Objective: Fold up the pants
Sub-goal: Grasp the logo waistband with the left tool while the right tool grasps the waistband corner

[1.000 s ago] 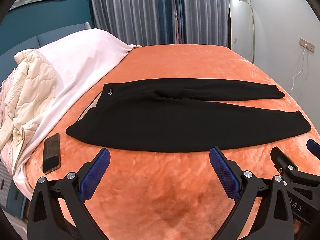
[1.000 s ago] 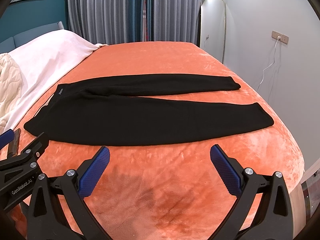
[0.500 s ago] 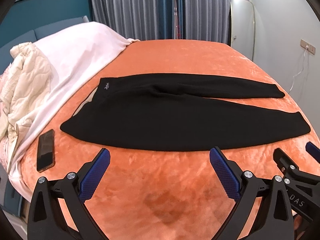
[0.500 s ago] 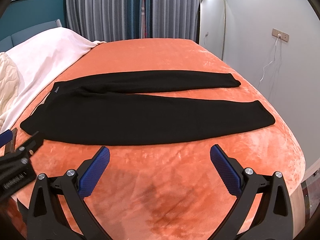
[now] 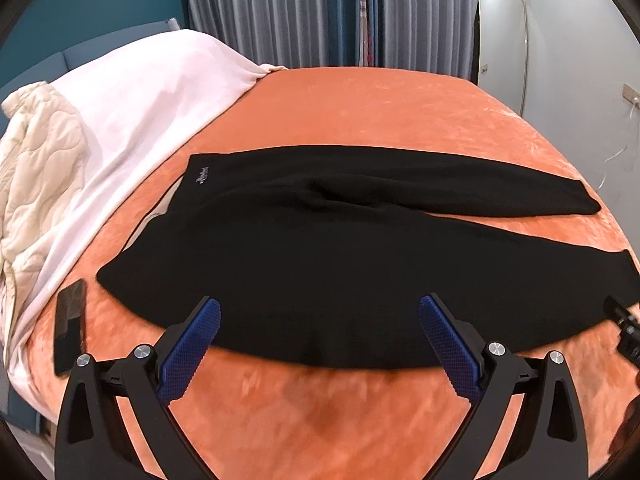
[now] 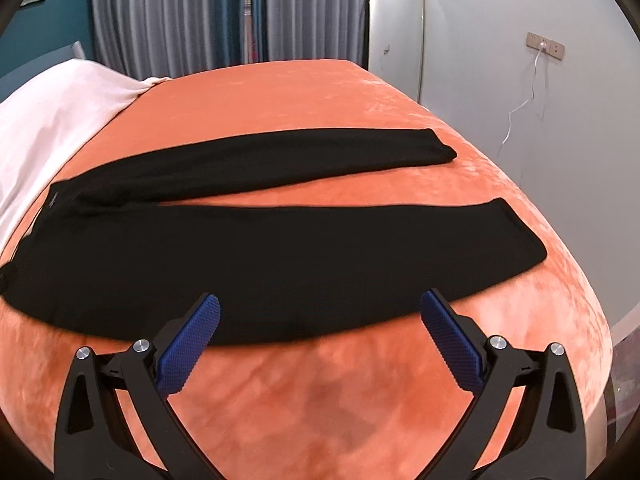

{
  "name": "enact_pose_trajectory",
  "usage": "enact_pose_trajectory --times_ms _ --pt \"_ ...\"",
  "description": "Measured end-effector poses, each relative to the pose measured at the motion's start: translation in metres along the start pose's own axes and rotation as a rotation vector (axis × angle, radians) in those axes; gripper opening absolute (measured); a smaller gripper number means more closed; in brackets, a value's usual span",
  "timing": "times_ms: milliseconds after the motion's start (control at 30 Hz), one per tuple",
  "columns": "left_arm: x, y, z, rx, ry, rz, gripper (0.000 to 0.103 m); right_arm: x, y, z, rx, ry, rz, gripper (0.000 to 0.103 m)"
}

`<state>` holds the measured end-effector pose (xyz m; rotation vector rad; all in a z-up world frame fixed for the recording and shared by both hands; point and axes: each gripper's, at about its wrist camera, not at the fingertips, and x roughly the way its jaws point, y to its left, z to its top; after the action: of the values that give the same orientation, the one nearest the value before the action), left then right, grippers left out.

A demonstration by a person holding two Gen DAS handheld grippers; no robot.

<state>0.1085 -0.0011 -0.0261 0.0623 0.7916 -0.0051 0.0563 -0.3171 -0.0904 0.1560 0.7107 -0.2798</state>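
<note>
Black pants (image 5: 340,248) lie flat across the orange bed cover (image 5: 360,104), waistband at the left with a small logo, both legs stretched to the right and spread apart. My left gripper (image 5: 320,316) stands open over the near edge of the pants close to the waist end, its blue pads holding nothing. In the right wrist view the same pants (image 6: 260,256) fill the middle, the near leg's cuff at the right. My right gripper (image 6: 320,316) is open too, hovering above the near leg's front edge. A bit of the right gripper shows at the left wrist view's right border.
A white blanket (image 5: 132,92) and a cream quilt (image 5: 36,160) cover the bed's left side. A dark phone (image 5: 70,324) lies on the cover by the near left corner. Curtains (image 5: 320,12), a leaning mirror (image 6: 396,24) and a wall socket with a white cable (image 6: 540,48) stand beyond the bed.
Both grippers have moved forward toward the pants, which now look larger and reach the fingertips. The right gripper has drifted right, away from the left one. Both stay open.
</note>
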Motion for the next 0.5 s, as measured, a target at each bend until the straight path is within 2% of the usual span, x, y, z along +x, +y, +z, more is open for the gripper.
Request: enact_pose_trajectory --times_ms 133,300,400,500 --pt "0.026 -0.01 0.022 0.031 -0.005 0.002 0.097 0.03 -0.022 0.032 0.01 -0.003 0.01 0.098" --pt "0.068 -0.007 0.065 0.032 0.006 -0.034 0.097 0.079 -0.057 0.082 -0.001 0.006 0.001 0.098" --pt "0.101 0.013 0.099 0.018 0.013 -0.021 0.097 0.118 -0.086 0.117 -0.012 0.015 -0.034 0.098" --pt "0.141 0.052 0.136 -0.019 0.019 0.054 0.097 0.165 -0.12 0.156 -0.019 0.041 -0.078 0.098"
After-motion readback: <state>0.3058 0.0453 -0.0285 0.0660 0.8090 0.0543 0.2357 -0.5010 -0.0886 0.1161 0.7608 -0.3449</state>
